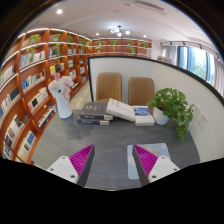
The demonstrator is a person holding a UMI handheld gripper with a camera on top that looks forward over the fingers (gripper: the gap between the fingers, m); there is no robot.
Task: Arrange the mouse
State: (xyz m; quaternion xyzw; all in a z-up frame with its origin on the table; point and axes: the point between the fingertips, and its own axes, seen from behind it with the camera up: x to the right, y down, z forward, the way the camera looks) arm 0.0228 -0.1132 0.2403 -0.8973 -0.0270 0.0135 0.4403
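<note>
The gripper (112,160) sits nearest the camera, its two fingers (80,160) spread wide with nothing between them, the magenta pads facing each other across bare grey worktop (108,140). Just beside the right finger lies a flat pale-blue mat (133,158), partly hidden behind that finger. I cannot make out a mouse anywhere on the worktop; if it is there, it is hidden or too small to tell.

Beyond the fingers, toward the far edge of the worktop, a stack of dark books (96,117) lies flat, with an open book (118,108) resting tilted against its top. Just to the right of that is another small stack of books (144,116), and next to it a leafy green plant (172,104) in a white pot (161,116). Two tan chair backs (125,88) stand behind the worktop, against a white partition (135,66).

The room looks like a library. Tall orange-framed bookshelves (28,90) filled with books run along the left wall and carry on across the far end. A white figure (62,97), perhaps a statue, stands on the floor near the shelves. Windows (196,60) line the right side, and lights (118,32) hang from the pale ceiling.
</note>
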